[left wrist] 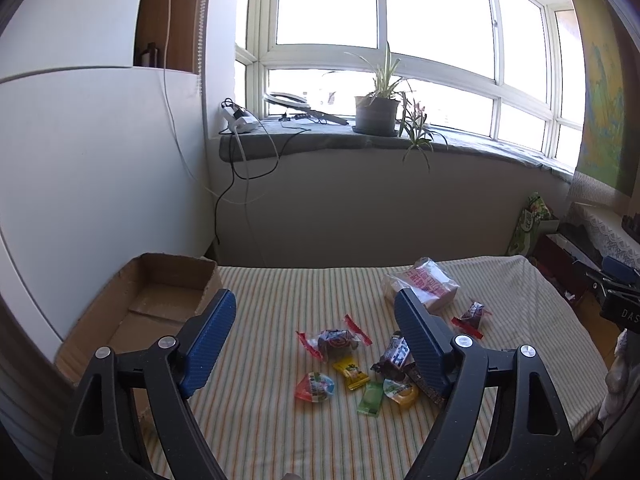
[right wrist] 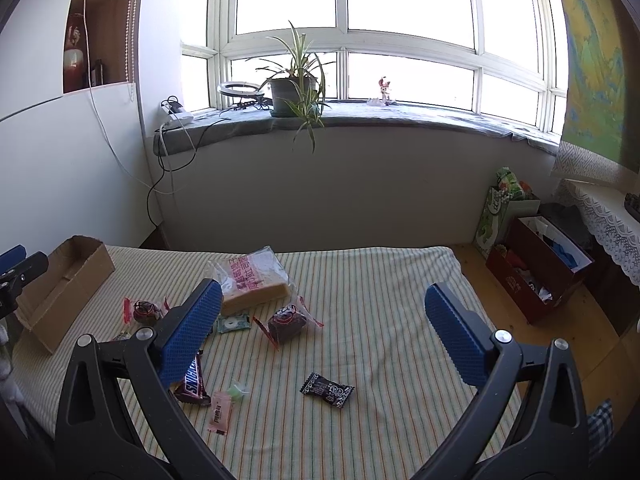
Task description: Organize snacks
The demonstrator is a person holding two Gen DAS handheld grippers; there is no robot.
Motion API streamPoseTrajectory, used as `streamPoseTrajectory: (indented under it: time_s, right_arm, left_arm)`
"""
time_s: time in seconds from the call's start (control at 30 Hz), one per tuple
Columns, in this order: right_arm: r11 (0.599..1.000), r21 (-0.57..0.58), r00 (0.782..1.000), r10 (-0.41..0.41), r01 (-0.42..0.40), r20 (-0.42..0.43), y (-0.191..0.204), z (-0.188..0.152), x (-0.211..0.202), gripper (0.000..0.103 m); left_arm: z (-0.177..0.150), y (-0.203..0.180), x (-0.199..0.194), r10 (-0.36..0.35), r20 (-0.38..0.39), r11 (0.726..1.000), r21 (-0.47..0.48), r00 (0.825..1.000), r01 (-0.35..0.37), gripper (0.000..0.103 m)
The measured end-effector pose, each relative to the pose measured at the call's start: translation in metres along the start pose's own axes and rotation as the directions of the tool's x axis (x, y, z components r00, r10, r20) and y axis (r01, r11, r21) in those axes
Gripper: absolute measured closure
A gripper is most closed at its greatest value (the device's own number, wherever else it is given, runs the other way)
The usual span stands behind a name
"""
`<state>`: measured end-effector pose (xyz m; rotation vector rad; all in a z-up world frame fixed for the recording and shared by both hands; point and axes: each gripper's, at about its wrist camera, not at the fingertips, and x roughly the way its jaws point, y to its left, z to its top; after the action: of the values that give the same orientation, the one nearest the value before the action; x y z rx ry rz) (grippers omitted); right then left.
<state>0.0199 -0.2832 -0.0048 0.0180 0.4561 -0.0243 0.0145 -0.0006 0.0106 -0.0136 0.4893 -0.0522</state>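
Several wrapped snacks lie on a striped cloth. In the left wrist view a red-ended dark cake, a yellow candy, a round colourful sweet and a green packet sit between the wide-open fingers of my left gripper. An empty cardboard box stands at the left. In the right wrist view my right gripper is open and holds nothing. A bagged bread loaf, a dark cake, a Snickers bar, a pink candy and a black packet lie there.
A windowsill with a potted plant, a ring light and cables runs behind the bed. On the floor at the right stand a red box of clutter and a green bag. A lace-covered table is at far right.
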Motion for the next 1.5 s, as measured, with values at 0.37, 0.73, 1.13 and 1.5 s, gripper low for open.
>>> streamPoseTrajectory:
  time_s: [0.37, 0.73, 1.13, 1.5]
  right_arm:
    - [1.000, 0.010, 1.000, 0.010, -0.010, -0.001, -0.001, -0.001, 0.001, 0.000]
    - [1.000, -0.003, 0.999, 0.023, -0.023, -0.035, 0.001, -0.002, 0.009, 0.000]
    - [0.998, -0.036, 0.994, 0.043, -0.046, -0.096, 0.001, -0.005, 0.027, 0.003]
    - [0.963, 0.047, 0.940, 0.270, -0.266, -0.210, 0.002, 0.004, 0.081, 0.011]
  left_arm:
    - [0.002, -0.004, 0.001, -0.003, 0.009, 1.000, 0.010, 1.000, 0.002, 0.021]
    - [0.003, -0.002, 0.007, -0.006, 0.006, 1.000, 0.000, 1.000, 0.006, 0.021]
    - [0.002, -0.005, 0.022, -0.028, -0.020, 1.000, 0.011, 0.999, 0.028, 0.028]
    - [-0.005, -0.016, 0.079, -0.202, -0.152, 0.977, -0.099, 0.968, 0.188, 0.044]
